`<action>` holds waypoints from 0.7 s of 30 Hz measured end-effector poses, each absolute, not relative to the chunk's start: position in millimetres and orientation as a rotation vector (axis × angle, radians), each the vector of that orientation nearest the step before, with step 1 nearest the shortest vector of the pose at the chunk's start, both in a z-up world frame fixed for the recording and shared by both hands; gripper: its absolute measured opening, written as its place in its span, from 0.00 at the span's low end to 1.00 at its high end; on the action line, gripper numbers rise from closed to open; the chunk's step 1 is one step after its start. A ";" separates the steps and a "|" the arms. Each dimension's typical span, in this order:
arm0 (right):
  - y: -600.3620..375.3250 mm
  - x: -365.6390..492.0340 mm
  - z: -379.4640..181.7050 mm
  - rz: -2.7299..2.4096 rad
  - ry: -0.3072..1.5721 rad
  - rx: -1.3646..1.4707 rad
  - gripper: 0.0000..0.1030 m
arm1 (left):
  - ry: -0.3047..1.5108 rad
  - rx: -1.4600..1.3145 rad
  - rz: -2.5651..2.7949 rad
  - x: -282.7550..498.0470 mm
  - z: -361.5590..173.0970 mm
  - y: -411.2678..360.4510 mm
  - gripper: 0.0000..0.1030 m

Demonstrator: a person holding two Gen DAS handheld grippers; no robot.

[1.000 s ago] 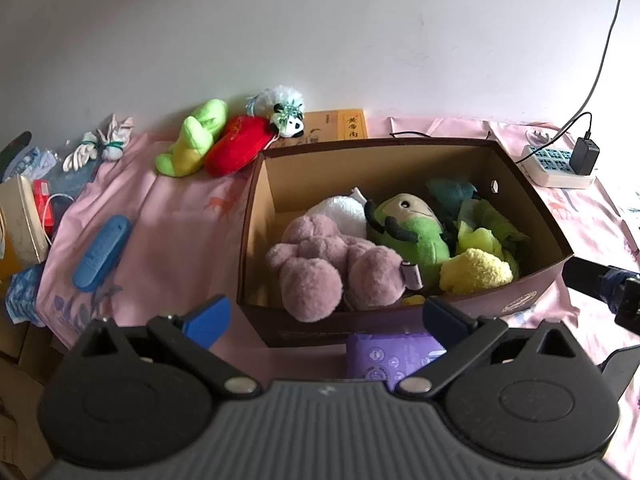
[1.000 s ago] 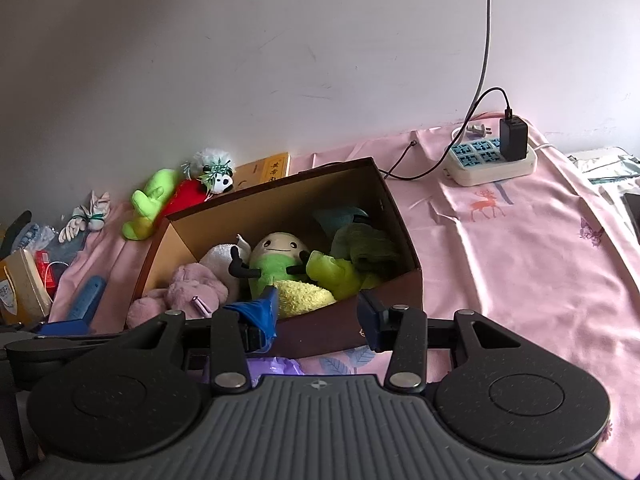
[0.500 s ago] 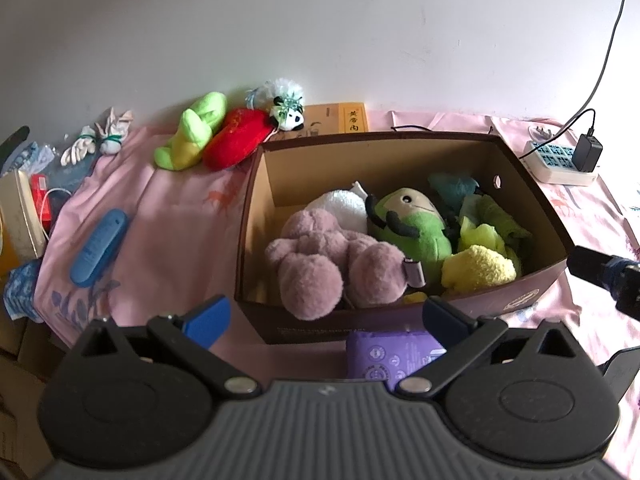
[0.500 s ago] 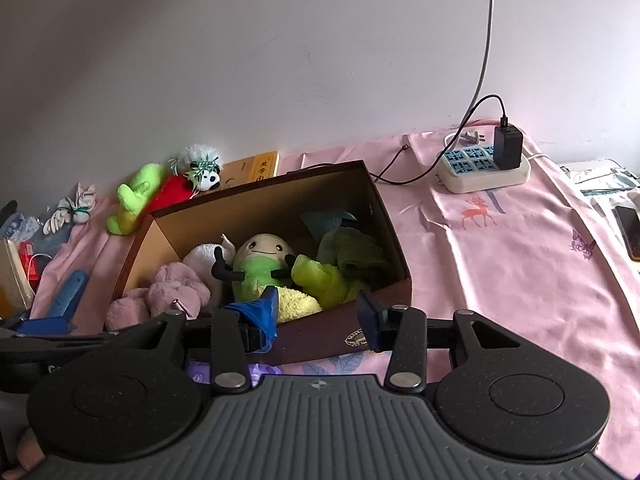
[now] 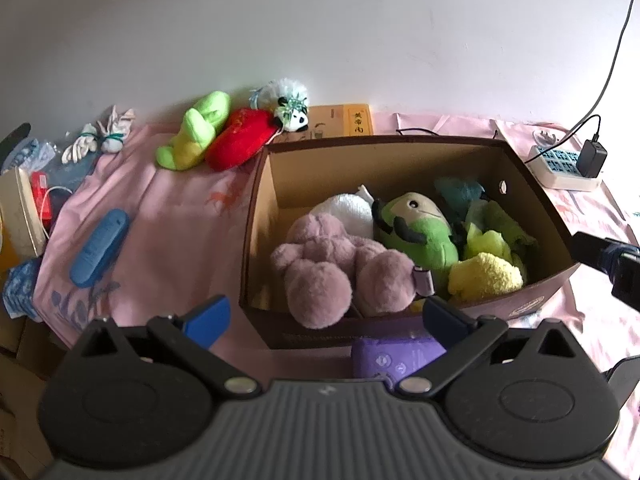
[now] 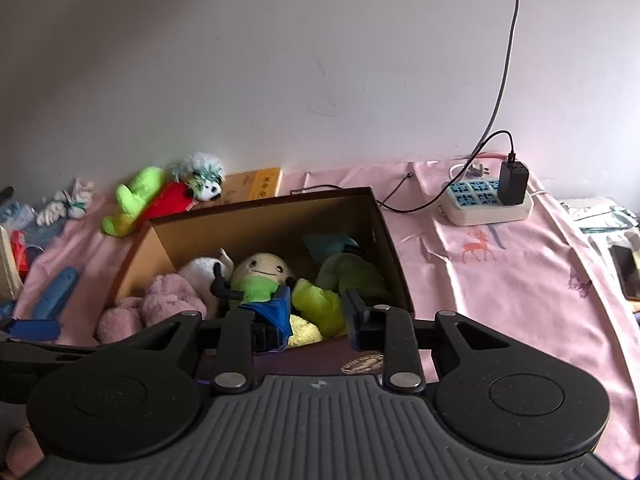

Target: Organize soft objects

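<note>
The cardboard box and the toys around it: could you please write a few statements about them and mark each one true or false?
1. The pink plush lies inside the cardboard box. True.
2. The red plush is in the box. False: it lies on the pink cloth outside, beside the lime-green plush.
3. The left gripper is shut on a toy. False: it is open and empty.
4. A black charger is plugged into the power strip. True.
5. The box is closed. False: its top is open.
</note>
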State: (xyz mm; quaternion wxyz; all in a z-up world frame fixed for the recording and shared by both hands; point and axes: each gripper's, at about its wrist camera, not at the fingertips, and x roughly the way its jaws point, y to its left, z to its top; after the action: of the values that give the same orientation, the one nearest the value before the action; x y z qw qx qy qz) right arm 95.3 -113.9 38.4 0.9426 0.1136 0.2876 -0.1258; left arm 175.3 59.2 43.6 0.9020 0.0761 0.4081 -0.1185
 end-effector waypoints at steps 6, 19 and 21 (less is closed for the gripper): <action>-121.4 100.1 34.8 -0.322 0.606 0.269 0.16 | 0.842 0.155 -0.249 174.9 42.3 57.5 0.99; -144.7 102.4 29.5 -0.267 0.687 0.323 0.20 | 0.829 0.132 -0.222 169.1 44.9 48.6 0.99; -147.5 100.8 32.1 -0.247 0.690 0.310 0.20 | 0.826 0.139 -0.192 166.5 48.3 43.8 0.99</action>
State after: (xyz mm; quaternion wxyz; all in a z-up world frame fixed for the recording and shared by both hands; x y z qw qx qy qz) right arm 100.8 -147.5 32.1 0.9219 0.1509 0.3358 -0.1203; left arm 166.5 43.8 48.3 0.9091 0.0673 0.4004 -0.0933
